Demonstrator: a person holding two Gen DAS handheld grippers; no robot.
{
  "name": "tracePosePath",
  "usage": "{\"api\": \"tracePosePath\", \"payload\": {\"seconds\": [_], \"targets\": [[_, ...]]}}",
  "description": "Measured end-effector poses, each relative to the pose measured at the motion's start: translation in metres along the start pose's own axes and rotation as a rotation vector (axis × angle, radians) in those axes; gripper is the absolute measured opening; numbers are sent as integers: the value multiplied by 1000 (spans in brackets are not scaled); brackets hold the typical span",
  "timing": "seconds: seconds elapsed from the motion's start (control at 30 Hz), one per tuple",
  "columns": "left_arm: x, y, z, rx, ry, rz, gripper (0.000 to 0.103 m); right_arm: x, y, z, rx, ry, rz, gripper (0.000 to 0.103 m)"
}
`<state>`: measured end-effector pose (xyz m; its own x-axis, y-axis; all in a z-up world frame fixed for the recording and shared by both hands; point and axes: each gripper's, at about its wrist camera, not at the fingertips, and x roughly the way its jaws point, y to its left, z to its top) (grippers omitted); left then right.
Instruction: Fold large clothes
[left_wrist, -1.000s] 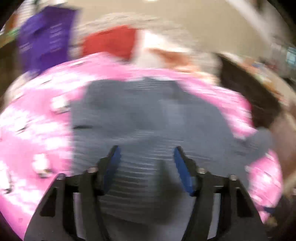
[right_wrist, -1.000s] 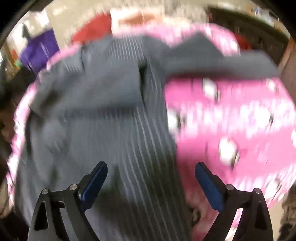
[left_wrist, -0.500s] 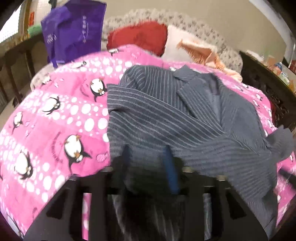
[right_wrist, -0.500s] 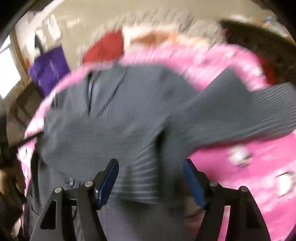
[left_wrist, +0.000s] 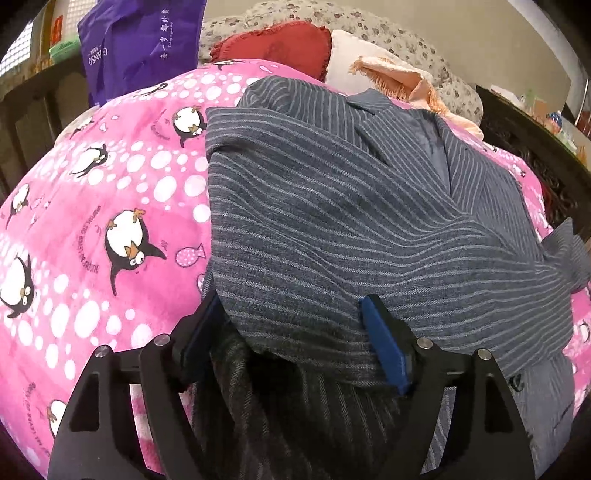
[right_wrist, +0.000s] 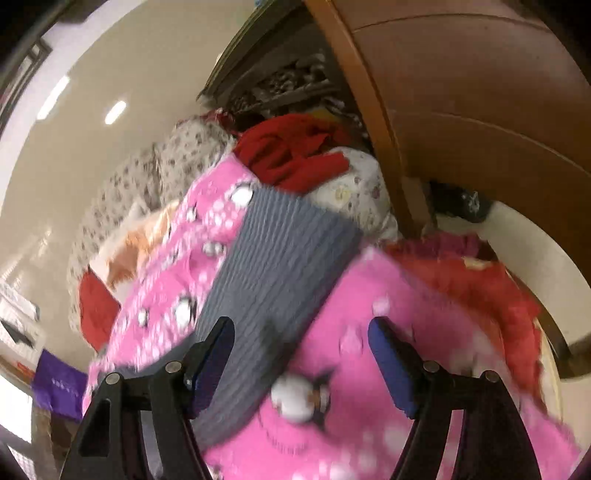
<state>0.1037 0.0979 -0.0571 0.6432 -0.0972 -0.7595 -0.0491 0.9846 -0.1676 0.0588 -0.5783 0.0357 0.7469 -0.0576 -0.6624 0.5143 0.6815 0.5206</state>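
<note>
Left wrist view: left gripper (left_wrist: 295, 339), jaws spread around a sleeve of the striped jacket (left_wrist: 332, 206) laid on the pink penguin blanket (left_wrist: 110, 206), probably for folding; right gripper (right_wrist: 301, 363) released over its other sleeve.

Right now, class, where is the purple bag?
In the left wrist view the purple bag stands upper left, beyond the pink penguin blanket, left of the red cushion.

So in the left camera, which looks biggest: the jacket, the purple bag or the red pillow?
1. Jacket, though it is nearest the camera.
2. Purple bag.
3. Red pillow, partly hidden.
</note>
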Motion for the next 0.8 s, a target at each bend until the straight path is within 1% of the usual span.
{"api": "tracePosePath", "payload": {"seconds": [0.07,0.1,0.2,0.23,0.27,0.33,0.37,0.43,0.5,0.57,0.6,0.63,0.7,0.73,0.77,0.8], "targets": [[1,-1,0,1,1,4,78,7,-1,15,-35,-12,6,77],[2,-2,1,1,2,5,78,8,-4,17,-44,-16,6,77],[1,0,-1,3,3,12,79,12,-12,26,-9,-33,11,77],[1,0,-1,5,4,16,79,13,-15,29,16,-45,29,63],[1,0,-1,6,4,19,79,15,-12,25,21,-59,46,32],[2,-1,-1,11,5,26,79,14,-10,21,12,-58,80,11],[2,-1,-1,11,5,27,79,10,-5,19,-12,-64,100,8],[2,-1,-1,14,5,31,79,-1,11,16,-87,-83,110,6],[2,-3,-1,22,6,42,79,-17,31,13,-137,-92,142,6],[-3,-7,0,47,5,75,79,-30,54,7,-180,-96,171,5],[-8,-10,1,71,2,106,79,-36,67,3,-201,-96,188,5],[-19,-10,2,97,-14,152,79,-41,84,-2,-228,-96,210,5],[-42,-3,2,121,-72,233,79,-52,128,-17,-295,-87,279,5],[-54,4,1,137,-103,303,79,-56,145,-23,-317,-81,305,5],[-61,11,-1,151,-122,375,79,-60,171,-33,-345,-69,347,5],[-68,20,-3,169,-138,477,79,-64,196,-42,-368,-61,385,5]]}}
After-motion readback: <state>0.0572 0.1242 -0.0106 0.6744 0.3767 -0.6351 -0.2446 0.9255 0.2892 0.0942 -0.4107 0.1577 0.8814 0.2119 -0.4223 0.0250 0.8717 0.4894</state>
